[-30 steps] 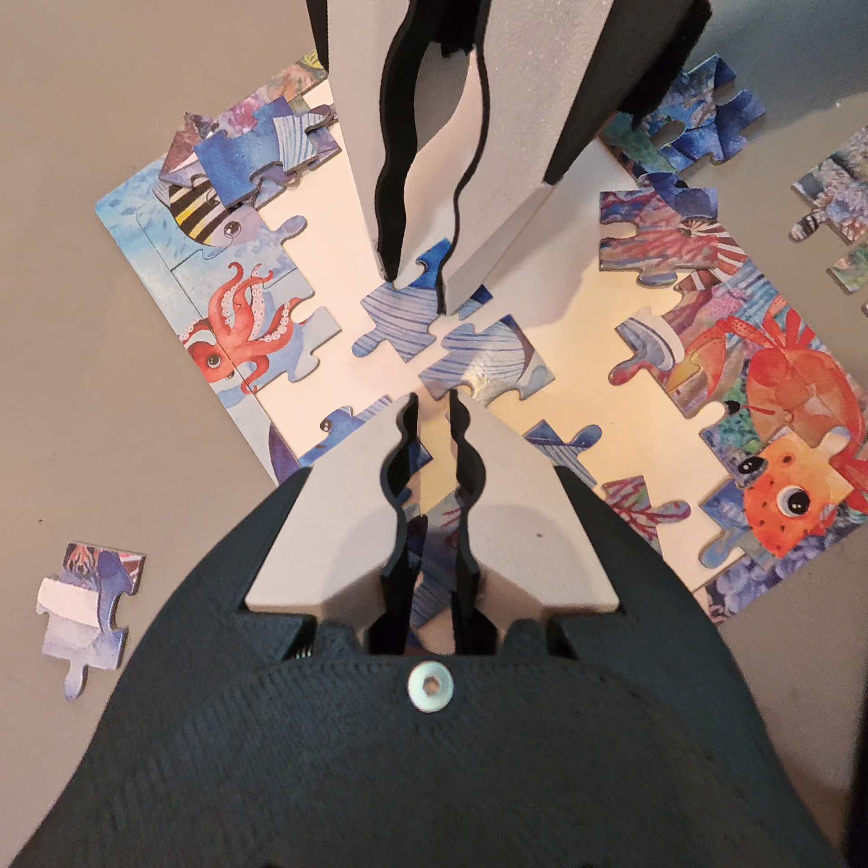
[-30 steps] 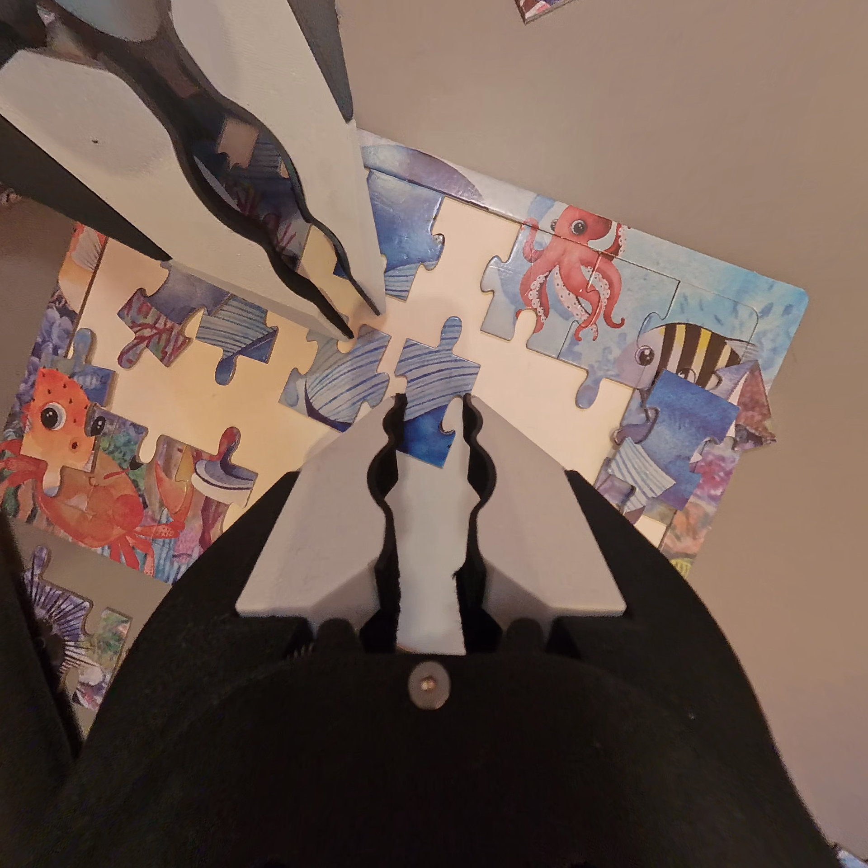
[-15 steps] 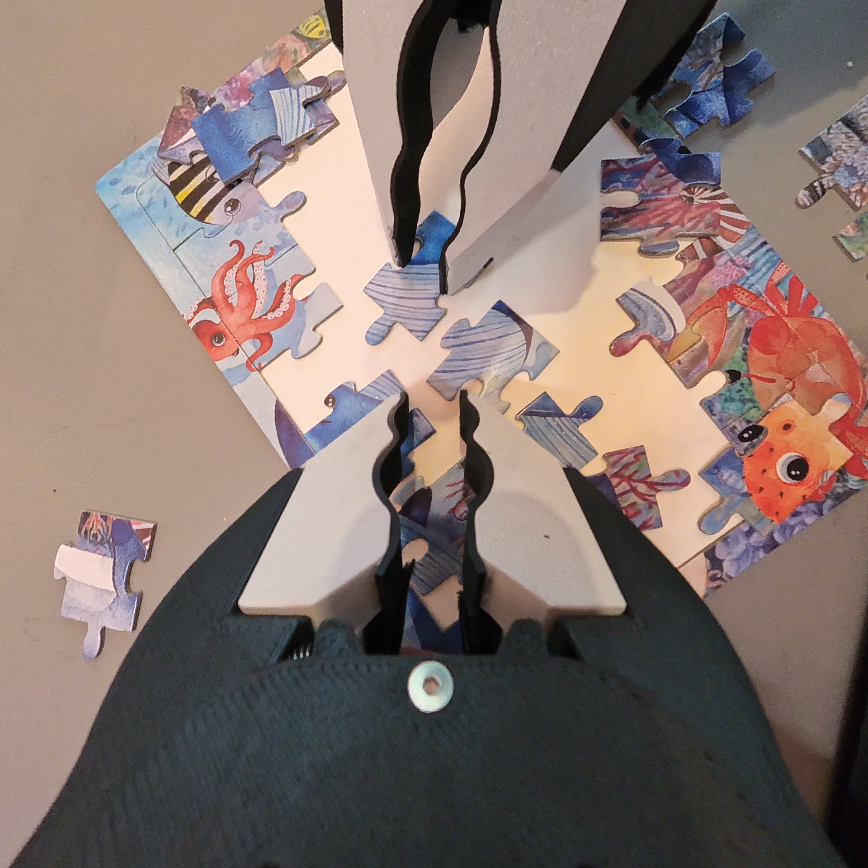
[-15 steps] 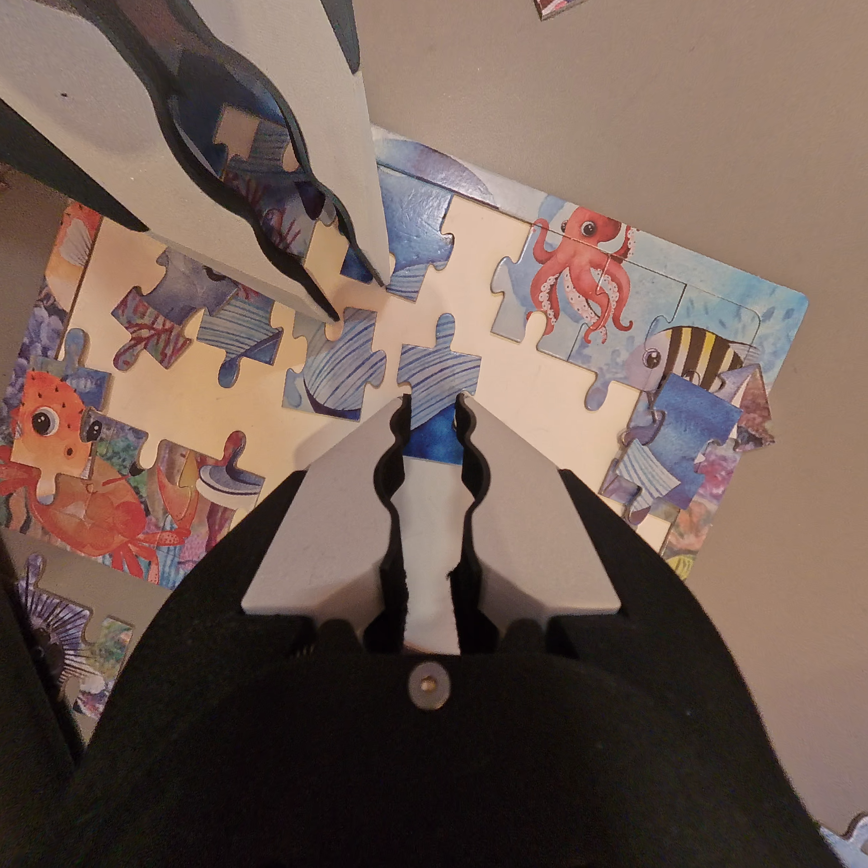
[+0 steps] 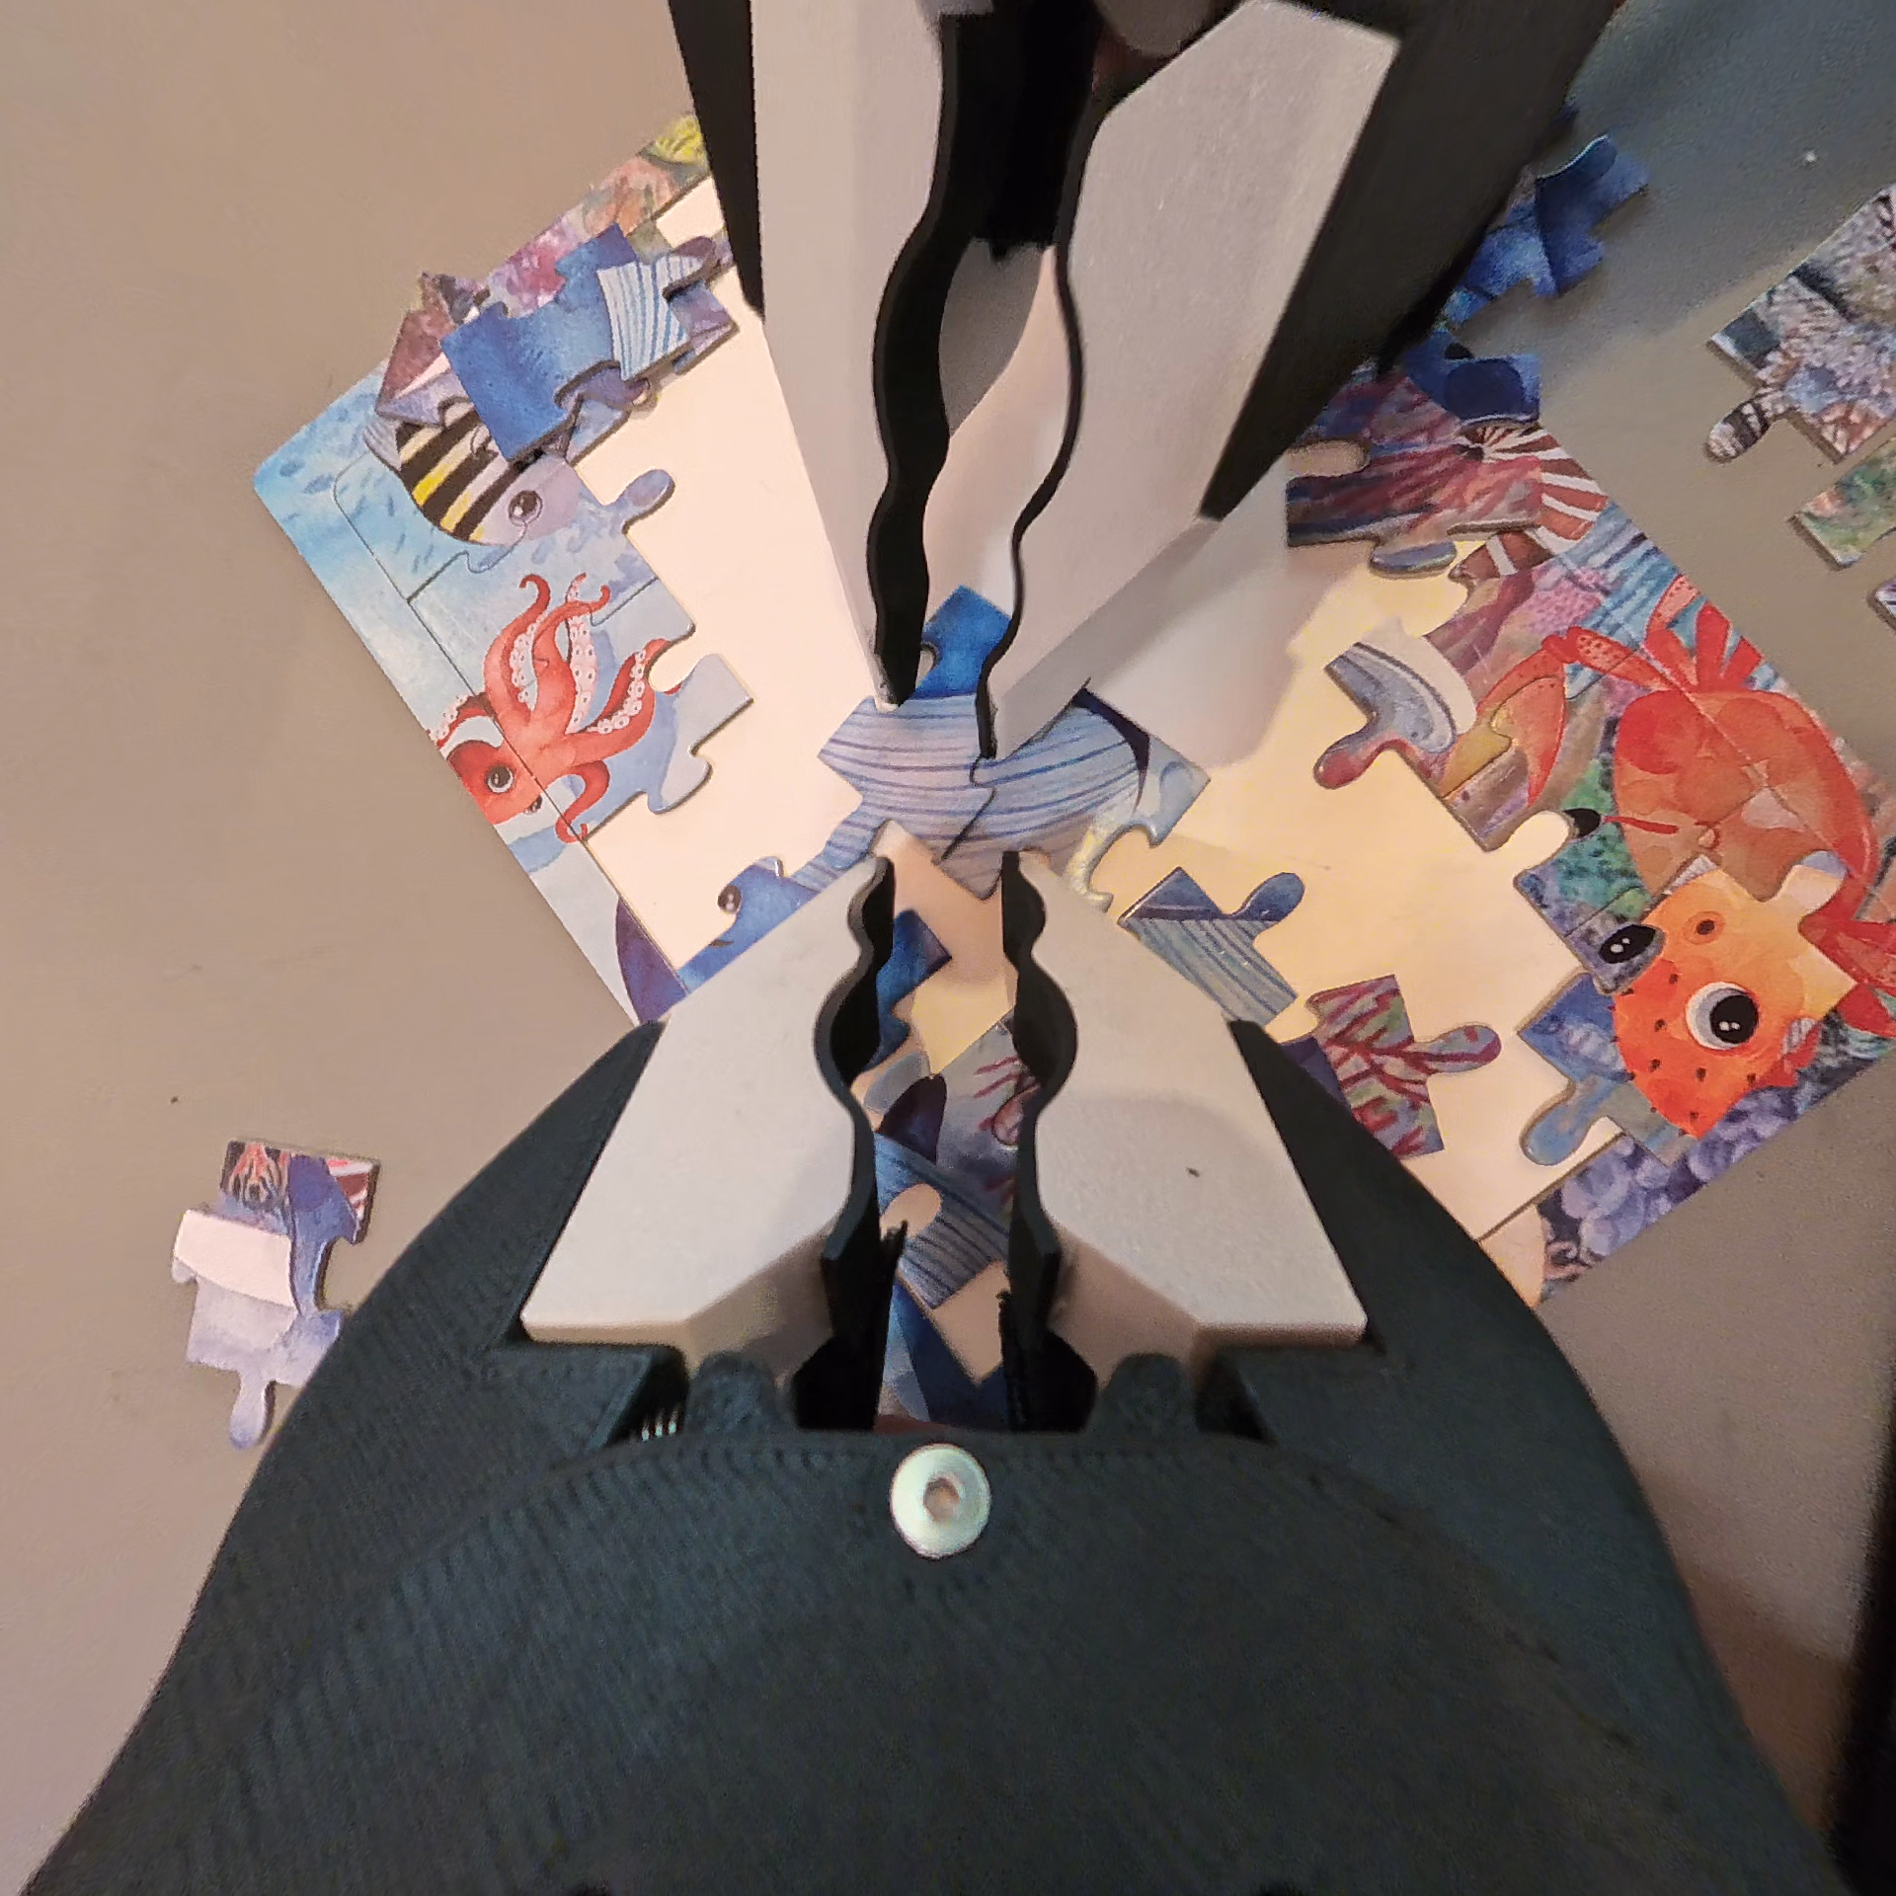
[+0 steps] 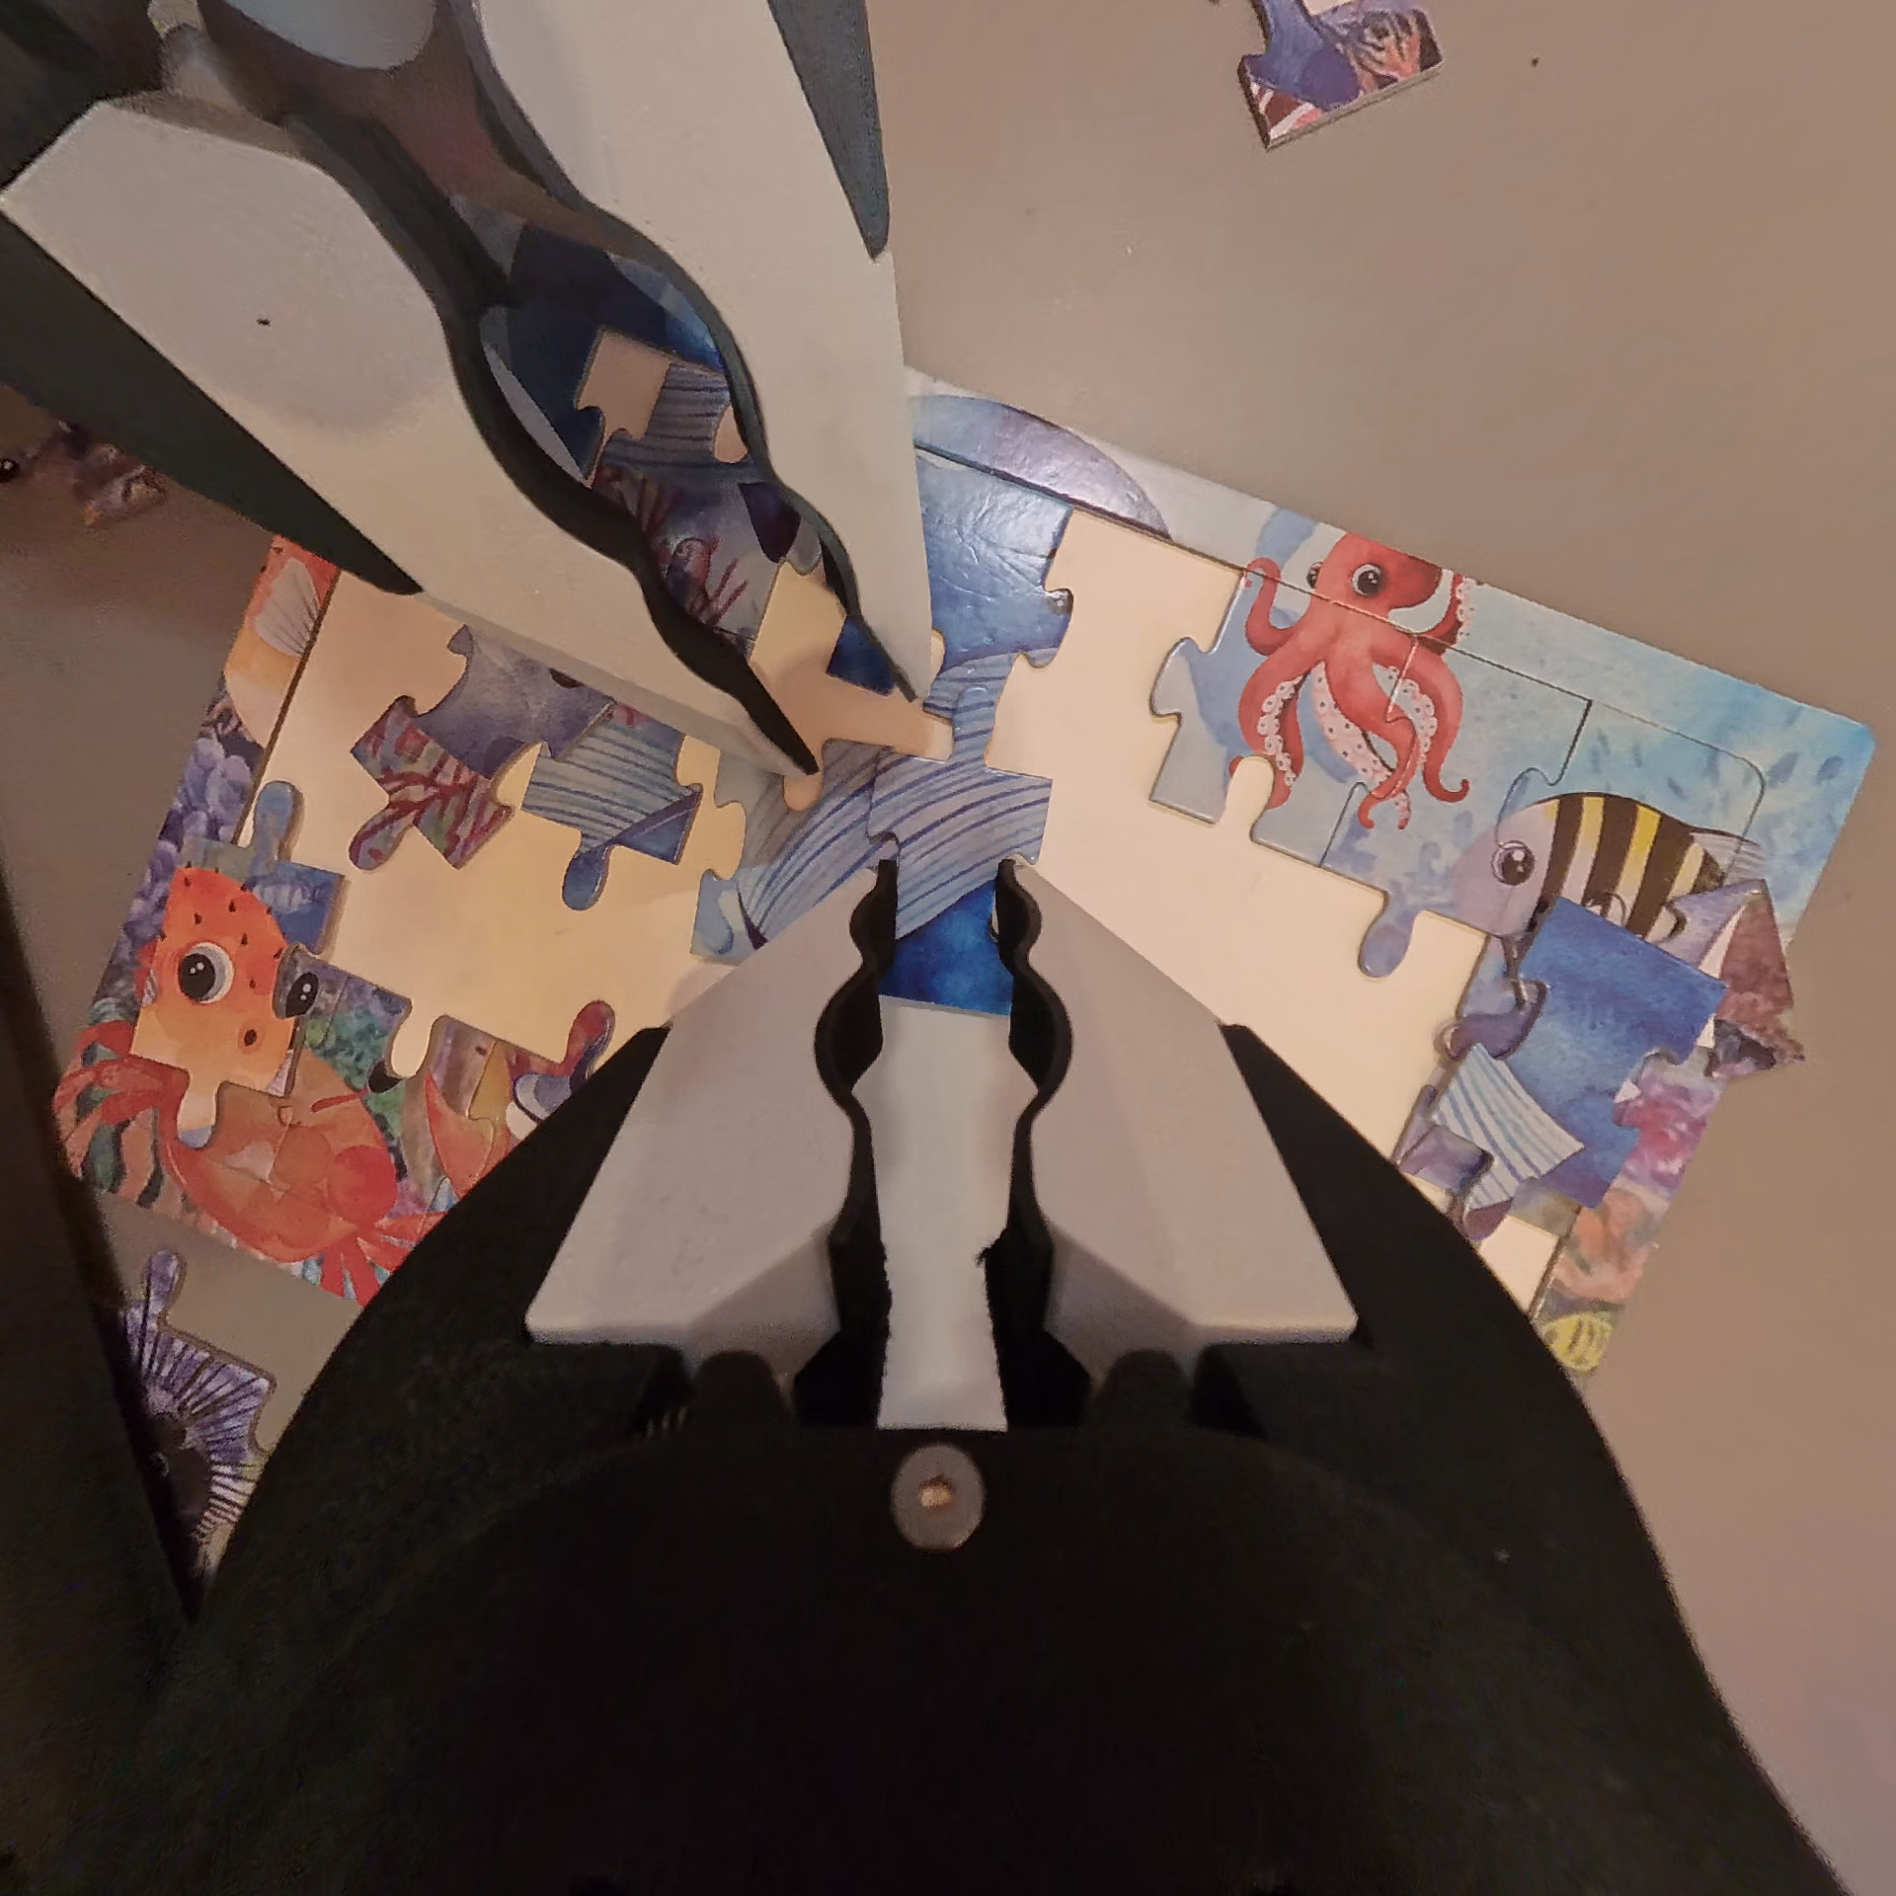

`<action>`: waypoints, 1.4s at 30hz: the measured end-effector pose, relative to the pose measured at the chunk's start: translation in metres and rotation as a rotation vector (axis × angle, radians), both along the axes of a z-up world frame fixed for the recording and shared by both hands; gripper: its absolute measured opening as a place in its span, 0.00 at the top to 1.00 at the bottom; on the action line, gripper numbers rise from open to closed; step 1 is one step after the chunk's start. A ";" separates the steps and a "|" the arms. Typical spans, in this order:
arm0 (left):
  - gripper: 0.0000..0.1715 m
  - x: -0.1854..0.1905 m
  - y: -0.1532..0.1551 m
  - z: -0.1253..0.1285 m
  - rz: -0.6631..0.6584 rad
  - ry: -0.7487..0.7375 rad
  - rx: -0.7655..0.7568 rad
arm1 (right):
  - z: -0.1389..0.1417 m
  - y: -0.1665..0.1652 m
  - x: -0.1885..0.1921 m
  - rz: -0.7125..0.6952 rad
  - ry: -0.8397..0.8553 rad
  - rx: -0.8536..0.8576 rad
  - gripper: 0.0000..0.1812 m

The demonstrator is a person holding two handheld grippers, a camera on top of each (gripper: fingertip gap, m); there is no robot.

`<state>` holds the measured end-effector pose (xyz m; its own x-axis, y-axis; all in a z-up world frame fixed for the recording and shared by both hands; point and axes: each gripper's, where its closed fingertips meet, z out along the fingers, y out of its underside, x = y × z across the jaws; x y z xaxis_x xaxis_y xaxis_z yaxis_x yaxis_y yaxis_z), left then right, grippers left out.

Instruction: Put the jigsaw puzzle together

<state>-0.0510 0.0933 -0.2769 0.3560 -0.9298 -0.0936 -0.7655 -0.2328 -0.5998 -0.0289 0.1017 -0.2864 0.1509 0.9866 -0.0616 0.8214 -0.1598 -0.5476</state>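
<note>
The right gripper (image 6: 944, 882) is seen with its jaws slightly parted, tips pressed at the blue edge of a striped whale piece (image 6: 959, 831); whether that piece is pinched or only nudged cannot be told. At 11 o'clock in the right wrist view, the left gripper (image 6: 857, 728) is held with a gap between its jaws, nothing clamped, tips down just beside the neighbouring striped piece (image 6: 811, 852). The two pieces are touching at the middle of the puzzle tray (image 6: 1129, 923), their seam looking nearly closed (not certainly locked). Farther out, the octopus section (image 6: 1344, 667) is seated at 2 o'clock, the crab and orange fish (image 6: 226, 985) at 9 o'clock, and a stray piece (image 6: 1334, 62) lies off the tray at 1 o'clock. Trouble is likely if pressure is applied off-centre: a tab could ride over its socket, or the loose neighbour could be skidded across the slick bare tray.
</note>
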 end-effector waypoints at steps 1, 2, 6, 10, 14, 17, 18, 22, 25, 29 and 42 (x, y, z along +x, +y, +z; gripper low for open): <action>0.89 0.002 -0.001 0.002 -0.011 -0.008 0.009 | 0.000 0.001 0.000 -0.004 -0.001 0.004 0.90; 0.89 0.004 -0.001 0.003 -0.016 -0.015 0.015 | 0.000 0.002 0.001 -0.007 -0.001 0.007 0.90; 0.89 0.010 -0.002 0.001 -0.033 -0.022 0.011 | 0.000 0.002 0.001 -0.010 -0.001 0.003 0.90; 0.90 0.013 -0.003 -0.005 -0.035 -0.023 -0.008 | 0.000 0.002 0.001 -0.006 -0.002 0.009 0.89; 0.90 0.012 -0.002 -0.005 -0.024 -0.030 -0.022 | 0.000 0.004 0.002 -0.014 0.002 0.006 0.88; 0.90 0.010 -0.002 -0.005 -0.023 -0.023 -0.017 | 0.001 0.006 0.004 -0.021 0.007 -0.002 0.89; 0.90 0.010 -0.002 -0.005 -0.023 -0.022 -0.018 | 0.002 0.007 0.005 -0.024 0.008 -0.004 0.90; 0.90 0.008 -0.001 -0.005 -0.018 -0.017 -0.014 | 0.001 0.006 0.006 -0.030 0.010 -0.029 0.91; 0.89 0.008 0.000 -0.005 -0.017 -0.015 -0.010 | 0.001 0.003 0.004 -0.024 0.013 -0.045 0.91; 0.90 0.009 0.000 -0.004 -0.025 -0.010 0.007 | 0.001 0.004 0.003 -0.054 0.022 -0.064 0.93; 0.92 0.013 -0.001 -0.005 -0.029 -0.026 -0.003 | 0.002 0.006 0.006 -0.100 0.024 -0.098 0.95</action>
